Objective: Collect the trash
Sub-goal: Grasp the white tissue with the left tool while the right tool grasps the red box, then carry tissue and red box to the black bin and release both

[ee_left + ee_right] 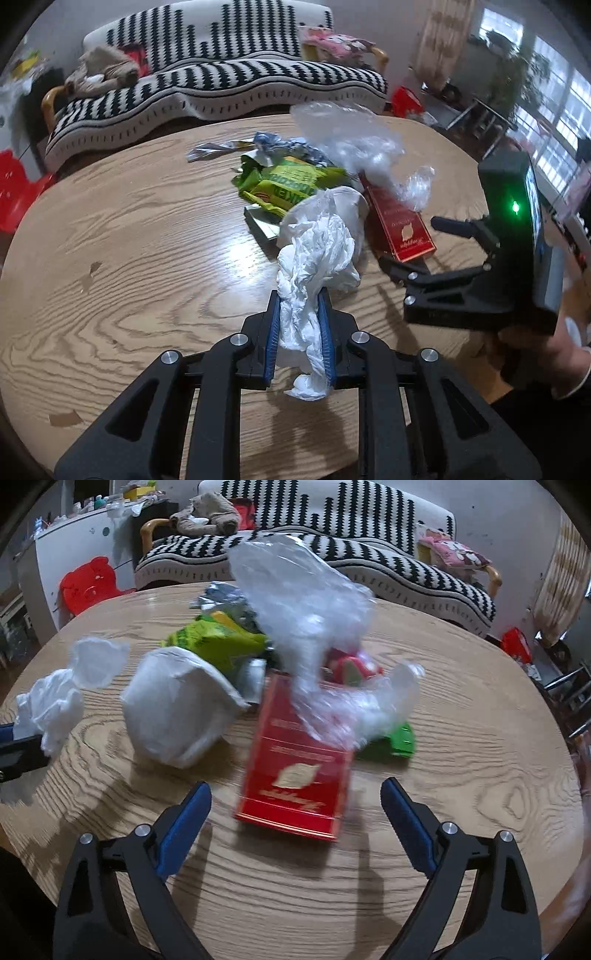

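Observation:
My left gripper (299, 295) is shut on a crumpled white tissue (314, 258), held just above the round wooden table (129, 229); the tissue also shows at the left of the right wrist view (48, 705). My right gripper (295, 790) is open and empty, its blue pads either side of a red box (295, 771) lying flat in front of it; the box also shows in the left wrist view (402, 225). Behind lie a white paper cup (177, 709), a green wrapper (218, 642), a clear plastic bag (303, 602) and a silver wrapper (218, 147).
A black-and-white striped sofa (221, 85) stands behind the table with a plush toy (103, 70) on it. A red stool (92, 583) and a white cabinet (74, 542) stand at the left. A small green packet (395, 738) lies right of the red box.

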